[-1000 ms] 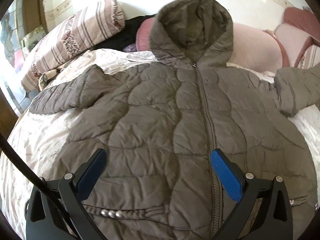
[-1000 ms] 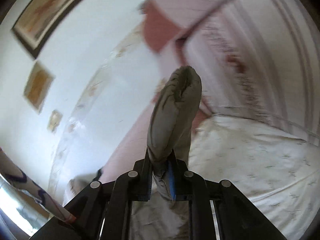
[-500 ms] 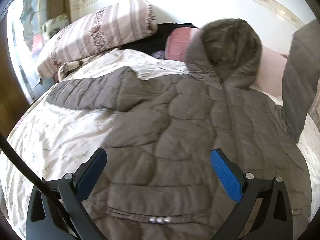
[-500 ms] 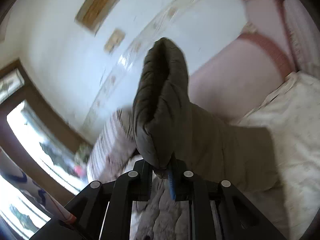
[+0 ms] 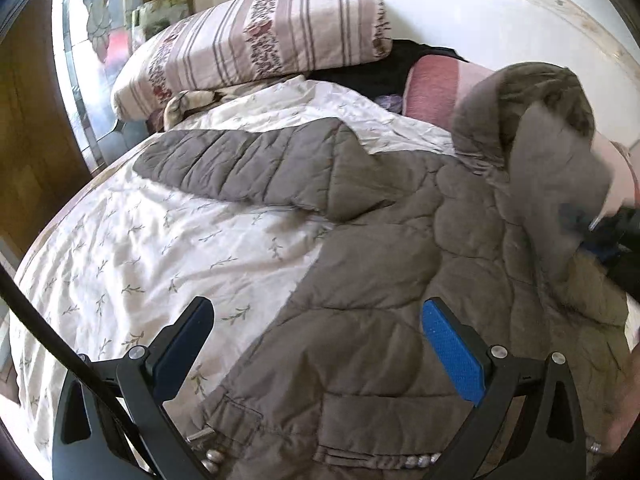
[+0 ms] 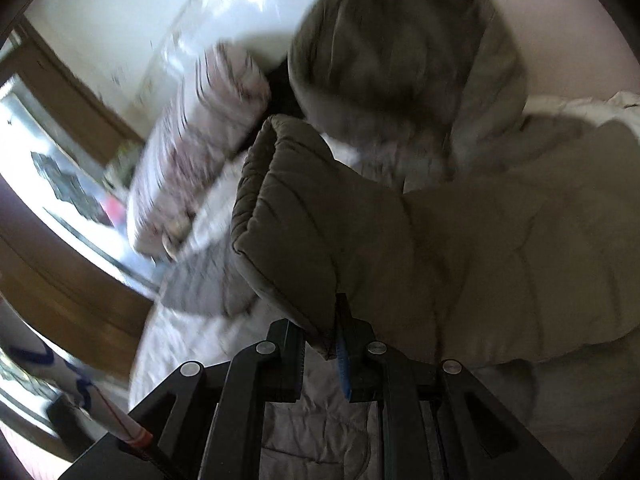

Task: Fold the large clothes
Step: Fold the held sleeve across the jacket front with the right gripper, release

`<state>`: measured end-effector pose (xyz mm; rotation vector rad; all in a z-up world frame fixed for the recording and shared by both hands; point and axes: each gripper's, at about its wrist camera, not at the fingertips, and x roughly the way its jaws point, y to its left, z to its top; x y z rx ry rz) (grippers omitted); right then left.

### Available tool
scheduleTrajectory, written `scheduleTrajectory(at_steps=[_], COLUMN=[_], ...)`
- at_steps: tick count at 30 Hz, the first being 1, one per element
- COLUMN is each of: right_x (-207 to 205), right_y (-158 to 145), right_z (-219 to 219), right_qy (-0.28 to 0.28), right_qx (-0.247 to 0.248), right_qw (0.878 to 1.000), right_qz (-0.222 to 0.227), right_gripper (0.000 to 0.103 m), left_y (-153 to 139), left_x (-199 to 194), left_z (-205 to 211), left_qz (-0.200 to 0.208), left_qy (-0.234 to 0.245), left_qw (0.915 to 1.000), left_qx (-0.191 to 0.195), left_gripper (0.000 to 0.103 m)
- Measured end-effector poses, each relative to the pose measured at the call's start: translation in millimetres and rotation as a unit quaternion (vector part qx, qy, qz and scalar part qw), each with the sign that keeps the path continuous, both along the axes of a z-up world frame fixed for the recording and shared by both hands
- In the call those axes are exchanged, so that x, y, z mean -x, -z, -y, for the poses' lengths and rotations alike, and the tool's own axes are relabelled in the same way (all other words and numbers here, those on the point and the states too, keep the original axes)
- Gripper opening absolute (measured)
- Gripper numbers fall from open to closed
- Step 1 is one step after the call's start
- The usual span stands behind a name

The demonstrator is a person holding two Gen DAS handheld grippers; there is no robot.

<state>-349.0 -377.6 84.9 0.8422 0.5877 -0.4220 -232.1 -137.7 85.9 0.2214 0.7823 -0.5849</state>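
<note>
A grey-brown quilted hooded jacket (image 5: 380, 264) lies front up on the bed, hood (image 5: 516, 108) toward the wall. Its one sleeve (image 5: 248, 164) lies stretched out to the left on the sheet. My left gripper (image 5: 316, 340) is open and empty, hovering over the jacket's lower hem. My right gripper (image 6: 326, 340) is shut on the cuff end of the other sleeve (image 6: 320, 216) and holds it up over the jacket's chest, below the hood (image 6: 400, 40). The right gripper shows blurred at the right edge of the left wrist view (image 5: 604, 236).
The bed has a white sheet with a leaf print (image 5: 140, 256). A striped pillow (image 5: 248, 44) lies at the back left, with pink cushions (image 5: 436, 84) and dark clothing along the wall. A window and wooden frame (image 5: 36, 120) stand at the left.
My right gripper has swung the held sleeve inward from the bed's right side across the jacket's front. My left gripper has shifted left along the hem, still open.
</note>
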Motion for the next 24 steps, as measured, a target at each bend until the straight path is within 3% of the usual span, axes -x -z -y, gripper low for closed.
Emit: scheduleTrajectory(at_steps=[2, 4, 7, 8, 12, 13, 17, 19, 21, 24], right_x=[-11.7, -13.7, -15.2, -7.9, 29.4, 39.9, 72.9, 85.8, 95.4, 97.1], right_y=[11.2, 19.9, 13.1, 5.7, -15.3, -17.9, -3.6, 19.9, 53.0, 54.5], right_z=[-4.0, -4.9, -13.5, -14.4, 8.5, 20.4, 60.9, 84.0, 103.4, 104.2], right_qy=[-0.011, -0.019, -0.048, -0.052, 0.009, 0.042, 0.162, 0.181, 0.171, 0.169], right_qx=[0.0, -0.01, -0.006, 0.009, 0.047, 0.062, 0.138, 0.107, 0.042, 0.043], right_qw=[1.0, 0.999, 0.999, 0.999, 0.999, 0.997, 0.963, 0.954, 0.959, 0.96], right_qz=[-0.026, -0.037, -0.021, -0.011, -0.009, -0.03, -0.167, -0.212, -0.224, -0.22], right_gripper=[0.021, 0.035, 0.058, 0.061, 0.065, 0.065, 0.065, 0.065, 0.068, 0.069], left_y=[0.7, 1.9, 4.9, 5.6, 9.2, 10.5, 15.7, 19.0, 23.7, 30.0], left_x=[-2.9, -4.8, -4.7, -4.5, -2.3, -1.3, 1.8, 2.9, 3.7, 3.6], left_z=[-1.0, -0.2, 3.2, 4.5, 9.9, 11.5, 18.3, 21.5, 25.9, 30.7], left_qz=[-0.004, -0.005, -0.01, -0.01, -0.013, -0.015, -0.016, -0.019, -0.024, -0.036], left_qy=[-0.005, -0.007, -0.003, -0.004, 0.001, 0.004, 0.014, 0.019, 0.024, 0.035], left_qw=[1.0, 1.0, 0.9999, 0.9999, 0.9999, 0.9998, 0.9994, 0.9991, 0.9985, 0.9974], left_qx=[0.003, 0.0, -0.004, -0.005, -0.01, -0.013, -0.026, -0.033, -0.042, -0.051], left_gripper=[0.103, 0.103, 0.103, 0.103, 0.103, 0.103, 0.103, 0.103, 0.103, 0.103])
